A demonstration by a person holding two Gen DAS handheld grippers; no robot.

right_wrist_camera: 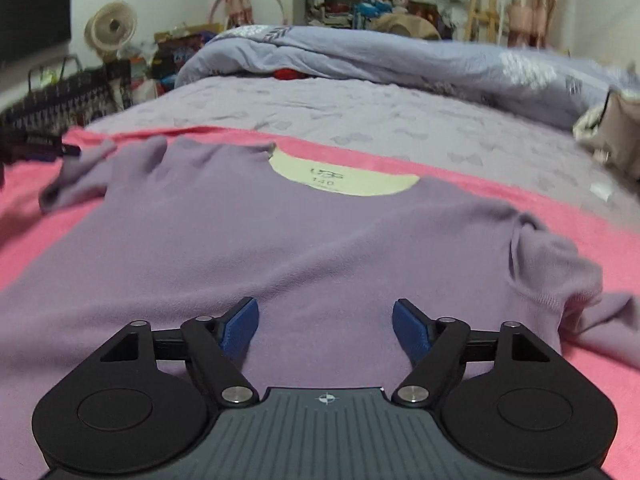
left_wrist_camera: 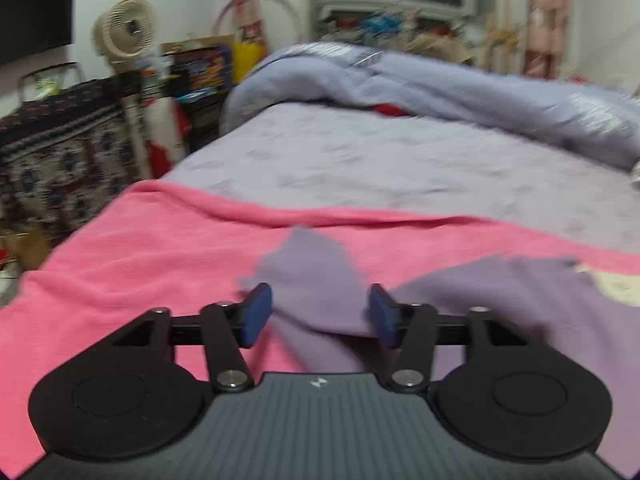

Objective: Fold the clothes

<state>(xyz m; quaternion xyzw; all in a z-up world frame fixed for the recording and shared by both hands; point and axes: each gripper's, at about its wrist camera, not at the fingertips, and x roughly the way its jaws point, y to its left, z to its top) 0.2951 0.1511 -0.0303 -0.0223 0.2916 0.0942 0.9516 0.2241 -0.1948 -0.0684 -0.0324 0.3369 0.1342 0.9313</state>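
Lilac knit sweater (right_wrist_camera: 304, 240) is lying flat on pink fleece blanket (right_wrist_camera: 500, 196). I am holding right gripper (right_wrist_camera: 326, 330) tilted down above its body, jaws wide, gripping nothing. Left gripper (left_wrist_camera: 320, 314) is also standing wide; the sweater's sleeve (left_wrist_camera: 316, 280) is lying loose between its blue pads (left_wrist_camera: 256, 314).

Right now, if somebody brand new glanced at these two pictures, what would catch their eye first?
Probably the purple shirt, spread flat with its cream neck label showing, against the bright pink blanket that covers the near end of the bed. Next, the blue pads of the right hand-held gripper, open just above the shirt's body. In the left wrist view, the left hand-held gripper stands open with a purple sleeve between its pads.
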